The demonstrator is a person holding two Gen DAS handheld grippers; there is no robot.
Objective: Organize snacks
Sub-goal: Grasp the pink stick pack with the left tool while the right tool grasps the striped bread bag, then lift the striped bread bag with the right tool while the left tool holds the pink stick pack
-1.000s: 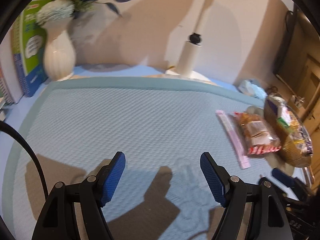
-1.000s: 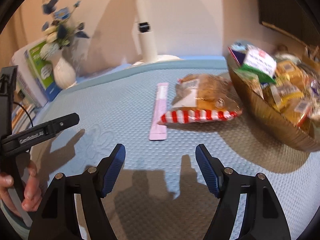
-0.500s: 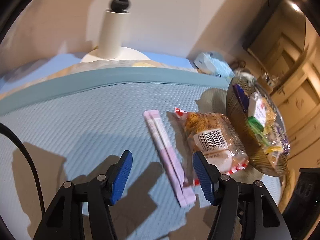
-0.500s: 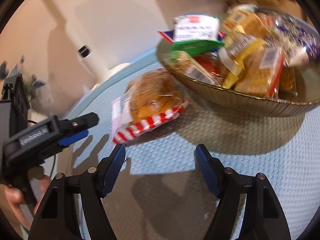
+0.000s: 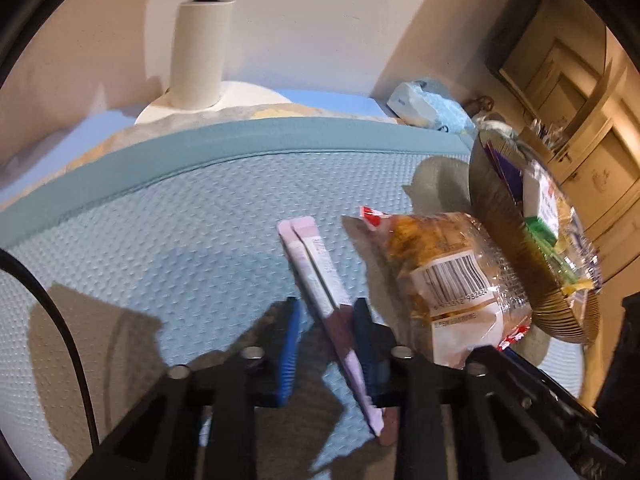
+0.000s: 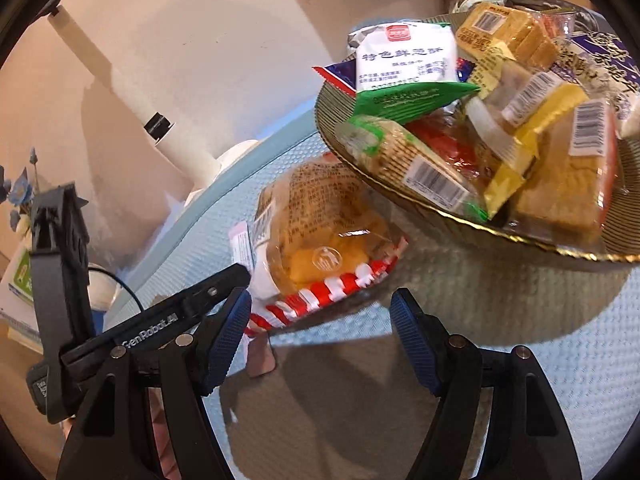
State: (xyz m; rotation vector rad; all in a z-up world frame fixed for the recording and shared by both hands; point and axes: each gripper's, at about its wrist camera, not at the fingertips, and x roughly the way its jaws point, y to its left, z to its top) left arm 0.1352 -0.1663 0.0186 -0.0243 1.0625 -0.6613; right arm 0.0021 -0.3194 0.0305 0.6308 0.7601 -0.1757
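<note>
A long pink snack stick packet (image 5: 316, 272) lies on the light blue mat. My left gripper (image 5: 326, 312) straddles its near part with the jaws half closed; the right finger touches it, the left finger stands apart. A clear bread bag with red-striped edge (image 5: 448, 280) lies just right of it, also in the right wrist view (image 6: 324, 248). A brown ribbed bowl (image 6: 460, 216) full of wrapped snacks stands beyond, also in the left wrist view (image 5: 496, 216). My right gripper (image 6: 320, 328) is open and empty, hovering in front of the bread bag.
A white lamp base (image 5: 200, 52) stands at the mat's far edge by the wall. A blue tissue pack (image 5: 424, 104) lies at the back right. The left gripper body (image 6: 120, 320) sits close at the left of my right gripper. A vase with flowers (image 6: 16, 208) is far left.
My left gripper has moved forward and right onto the pink packet and its jaws have narrowed. My right gripper has moved closer to the bread bag and the bowl.
</note>
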